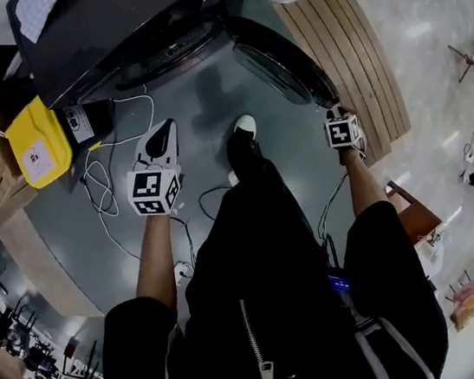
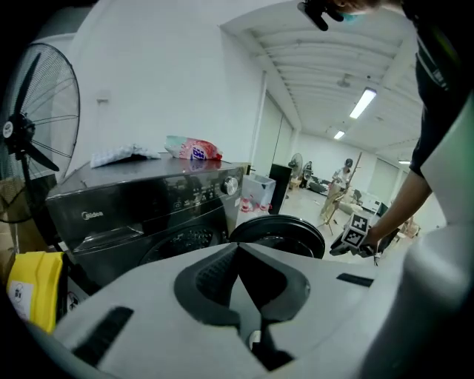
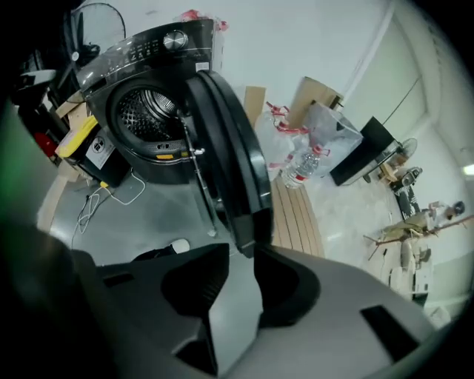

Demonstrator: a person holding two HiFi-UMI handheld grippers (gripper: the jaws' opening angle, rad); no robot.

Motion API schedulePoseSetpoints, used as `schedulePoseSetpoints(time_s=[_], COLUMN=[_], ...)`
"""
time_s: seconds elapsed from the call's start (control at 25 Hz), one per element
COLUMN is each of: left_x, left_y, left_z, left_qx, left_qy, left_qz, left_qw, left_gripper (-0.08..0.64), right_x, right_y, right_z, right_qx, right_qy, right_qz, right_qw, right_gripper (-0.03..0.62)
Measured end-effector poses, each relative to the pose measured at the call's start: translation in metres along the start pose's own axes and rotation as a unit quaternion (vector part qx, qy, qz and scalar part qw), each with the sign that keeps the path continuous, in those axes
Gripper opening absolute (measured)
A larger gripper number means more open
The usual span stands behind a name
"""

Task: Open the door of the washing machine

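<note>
The black front-loading washing machine (image 1: 109, 27) stands at the top of the head view. Its round door (image 1: 276, 60) is swung wide open to the right, and the steel drum (image 3: 144, 115) shows in the right gripper view. My right gripper (image 1: 334, 114) is at the door's outer edge (image 3: 241, 222), which stands between its slightly parted jaws; I see no firm pinch. My left gripper (image 1: 162, 133) hovers over the grey floor in front of the machine. It points at the machine front (image 2: 148, 215), and its jaws (image 2: 238, 244) meet at the tips with nothing in them.
A yellow bag (image 1: 38, 142) and white cables (image 1: 109, 185) lie left of the machine. A slatted wooden board (image 1: 349, 54) lies right of the door, with plastic bags and bottles (image 3: 311, 141) behind it. A standing fan (image 2: 29, 141) is at the far left. My shoe (image 1: 243, 135) rests below the door.
</note>
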State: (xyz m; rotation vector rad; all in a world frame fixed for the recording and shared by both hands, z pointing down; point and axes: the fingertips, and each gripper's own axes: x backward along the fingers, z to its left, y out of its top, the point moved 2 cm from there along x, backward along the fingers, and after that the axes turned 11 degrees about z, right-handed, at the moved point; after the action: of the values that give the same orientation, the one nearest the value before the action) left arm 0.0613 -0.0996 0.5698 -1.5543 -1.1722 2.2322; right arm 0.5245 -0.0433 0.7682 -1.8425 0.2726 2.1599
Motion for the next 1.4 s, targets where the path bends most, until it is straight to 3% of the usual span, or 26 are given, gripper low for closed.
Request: schedulePoseSetpoints(time_s=[0.12, 0.2, 0.36, 0.52, 0.68, 0.84, 0.96, 1.12, 1.4], left_x=[0.036, 0.06, 0.107, 0.145, 0.181, 0.205, 0.213, 0.217, 0.206], left_y=[-0.009, -0.016, -0.03, -0.03, -0.027, -0.012, 0.005, 0.024, 0.031], left_z=[-0.003, -0.008, -0.018, -0.025, -0.033, -0.044, -0.05, -0.055, -0.07], left_qx=[0.011, 0.018, 0.024, 0.028, 0.034, 0.039, 0.039, 0.04, 0.041], left_qy=[0.02, 0.035, 0.057, 0.079, 0.092, 0.105, 0.112, 0.12, 0.125], left_qz=[-0.02, -0.034, -0.061, -0.106, -0.137, -0.163, -0.177, -0.189, -0.187], left_qw=[0.9995, 0.9987, 0.9962, 0.9908, 0.9857, 0.9802, 0.977, 0.9739, 0.9736], left_gripper=[0.003, 0.003, 0.003, 0.003, 0.003, 0.003, 0.003, 0.003, 0.003], right_x=[0.028, 0.05, 0.111, 0.203, 0.299, 0.37, 0.406, 0.426, 0.427], right_y=[0.005, 0.019, 0.05, 0.092, 0.104, 0.104, 0.108, 0.112, 0.108], right_z=[0.032, 0.062, 0.13, 0.187, 0.222, 0.23, 0.225, 0.221, 0.212], right_qx=[0.0, 0.011, 0.049, 0.089, 0.085, 0.082, 0.083, 0.093, 0.12], right_qy=[0.009, 0.036, 0.087, 0.127, 0.169, 0.19, 0.198, 0.208, 0.209], right_qz=[-0.028, -0.07, -0.168, -0.291, -0.396, -0.46, -0.489, -0.5, -0.502], right_qw=[1.0, 0.997, 0.981, 0.944, 0.899, 0.863, 0.845, 0.835, 0.831], right_gripper=[0.045, 0.005, 0.005, 0.005, 0.002, 0.0, 0.0, -0.001, 0.0])
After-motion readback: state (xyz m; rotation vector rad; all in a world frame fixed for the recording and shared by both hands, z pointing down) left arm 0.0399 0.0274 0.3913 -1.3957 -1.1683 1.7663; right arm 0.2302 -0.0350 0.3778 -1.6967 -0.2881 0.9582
